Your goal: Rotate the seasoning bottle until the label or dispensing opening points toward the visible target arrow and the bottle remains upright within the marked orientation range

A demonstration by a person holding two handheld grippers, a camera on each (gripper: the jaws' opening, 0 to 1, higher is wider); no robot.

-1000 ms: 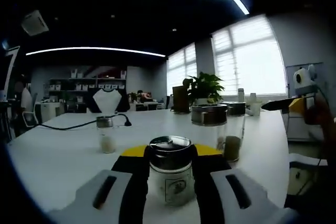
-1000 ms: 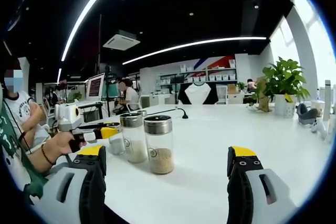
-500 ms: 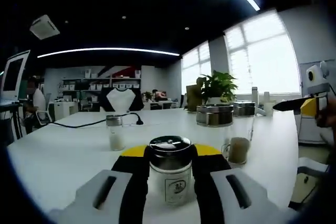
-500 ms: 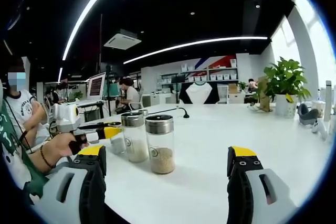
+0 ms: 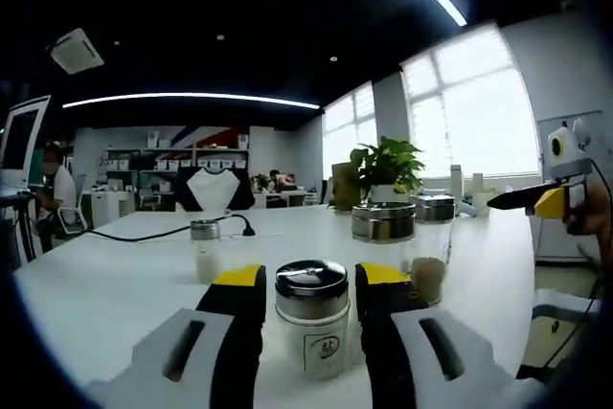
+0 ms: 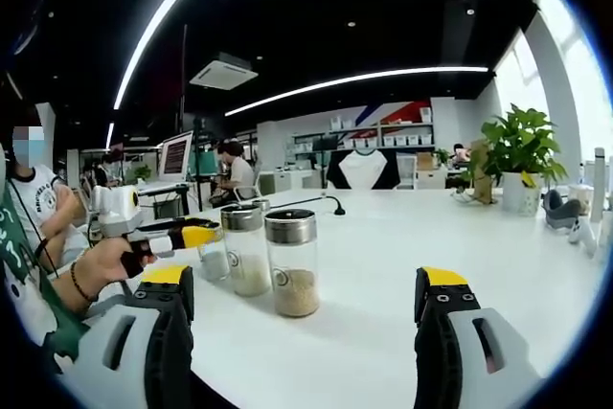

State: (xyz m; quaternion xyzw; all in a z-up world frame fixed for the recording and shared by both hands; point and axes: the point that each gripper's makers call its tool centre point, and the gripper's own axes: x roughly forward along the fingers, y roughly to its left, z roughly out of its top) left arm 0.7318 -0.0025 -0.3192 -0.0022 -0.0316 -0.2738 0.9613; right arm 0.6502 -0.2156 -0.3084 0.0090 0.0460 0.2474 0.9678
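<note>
A small glass seasoning bottle (image 5: 312,330) with a steel cap and a printed label facing me stands upright on the white table (image 5: 105,284). My left gripper (image 5: 311,280) has a jaw on each side of it, with a thin gap at each side, so it is open. In the right gripper view a hand holds the left gripper (image 6: 182,235) beside that bottle (image 6: 213,258), which is partly hidden. My right gripper (image 6: 305,280) is wide open with nothing between its fingers, and a bottle of tan grains (image 6: 291,263) stands further out. Its yellow tip (image 5: 536,200) enters at the right.
A taller bottle (image 5: 388,246) and a small one with white powder (image 5: 206,248) stand beyond. A third bottle (image 6: 245,251) sits between the others. A black cable (image 5: 144,232) crosses the table. A potted plant (image 6: 517,146) stands far off. People sit at desks (image 6: 230,174).
The left gripper's jaws have drawn back along the bottle and spread slightly; their yellow tips now sit beside the cap. Seen from the right, the left gripper has risen a little. The right gripper is unchanged.
</note>
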